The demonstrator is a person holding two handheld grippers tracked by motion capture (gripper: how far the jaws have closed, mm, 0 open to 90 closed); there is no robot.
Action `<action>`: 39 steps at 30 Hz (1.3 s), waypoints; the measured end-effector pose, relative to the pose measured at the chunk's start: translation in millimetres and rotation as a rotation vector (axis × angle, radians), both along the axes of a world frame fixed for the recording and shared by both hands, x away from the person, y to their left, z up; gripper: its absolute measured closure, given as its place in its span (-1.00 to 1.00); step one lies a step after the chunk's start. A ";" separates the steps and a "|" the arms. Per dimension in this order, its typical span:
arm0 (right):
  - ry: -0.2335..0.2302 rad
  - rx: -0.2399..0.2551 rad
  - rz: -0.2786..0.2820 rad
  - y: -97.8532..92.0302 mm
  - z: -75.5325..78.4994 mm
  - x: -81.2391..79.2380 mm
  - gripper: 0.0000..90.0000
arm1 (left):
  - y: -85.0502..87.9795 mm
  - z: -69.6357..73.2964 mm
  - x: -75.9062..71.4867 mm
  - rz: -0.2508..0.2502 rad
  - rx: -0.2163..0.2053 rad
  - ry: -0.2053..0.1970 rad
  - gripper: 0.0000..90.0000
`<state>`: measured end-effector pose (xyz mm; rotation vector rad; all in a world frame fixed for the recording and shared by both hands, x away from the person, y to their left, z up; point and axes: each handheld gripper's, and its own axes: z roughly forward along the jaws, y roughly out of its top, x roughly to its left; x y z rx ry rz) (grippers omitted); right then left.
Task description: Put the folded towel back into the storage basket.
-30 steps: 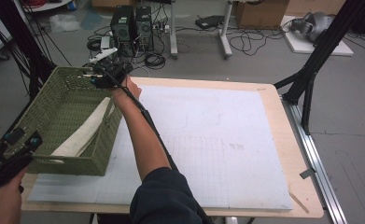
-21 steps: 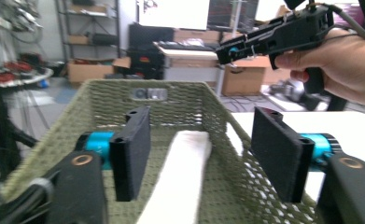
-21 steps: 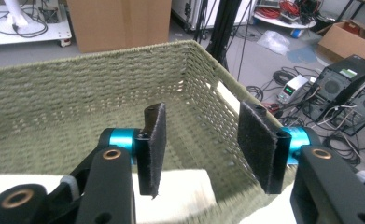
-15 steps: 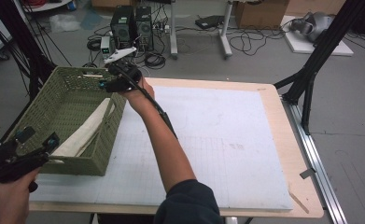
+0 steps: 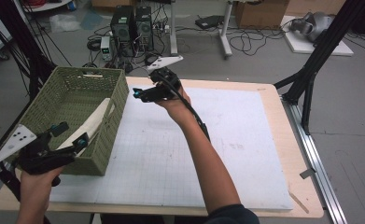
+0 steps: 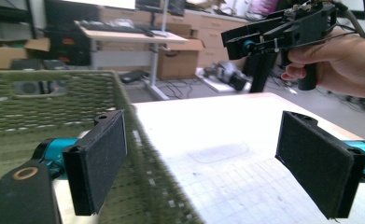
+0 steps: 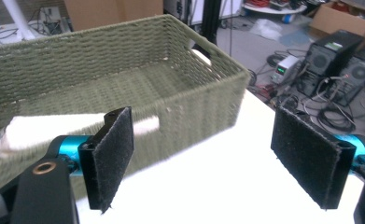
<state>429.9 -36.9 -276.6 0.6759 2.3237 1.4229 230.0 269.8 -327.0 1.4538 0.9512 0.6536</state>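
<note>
A green woven basket point(image 5: 73, 100) stands on the left of the white mat point(image 5: 236, 140). A white rolled cloth point(image 5: 94, 122) leans against its right wall. My left gripper point(image 5: 71, 134) sits at the basket's near side. Its jaws have just been opening and stand wide in the left gripper view point(image 6: 208, 163), ahead of them the basket's corner point(image 6: 138, 154), which no pad touches. My right gripper point(image 5: 138, 94) hovers over the mat right of the basket and points at it. Its jaws point(image 7: 213, 158) have just been opening with nothing between them, and beyond them lie the basket point(image 7: 124, 70) and the cloth point(image 7: 54, 128).
The mat covers a wooden table point(image 5: 287, 154) whose right and far edges show. Computer towers point(image 5: 131, 23) and cables lie on the floor behind. Black stand legs point(image 5: 311, 79) rise at the table's right. The right gripper point(image 6: 264, 32) appears high in the left gripper view.
The right gripper has drawn away from the basket's far right corner, rightward over the mat. The left gripper has moved right along the basket's near side. Both pairs of jaws stand wider.
</note>
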 end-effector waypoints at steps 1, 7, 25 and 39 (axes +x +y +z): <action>-0.001 0.004 -0.008 -7.1 -0.8 -2.3 -0.55 | -3.6 -0.3 1.8 -0.011 0.004 -0.001 -0.63; -0.001 0.008 -0.055 -46.2 -7.6 -10.6 -0.56 | -23.9 -1.2 10.1 -0.068 0.023 0.008 -0.63; -0.047 -0.012 -0.183 -153.6 -35.2 -68.2 -0.58 | -85.9 -14.4 25.3 -0.299 0.032 -0.018 -0.55; -0.056 -0.025 -0.321 -230.7 -88.4 -128.9 -0.59 | -137.2 -59.6 37.4 -0.418 0.104 0.045 -0.59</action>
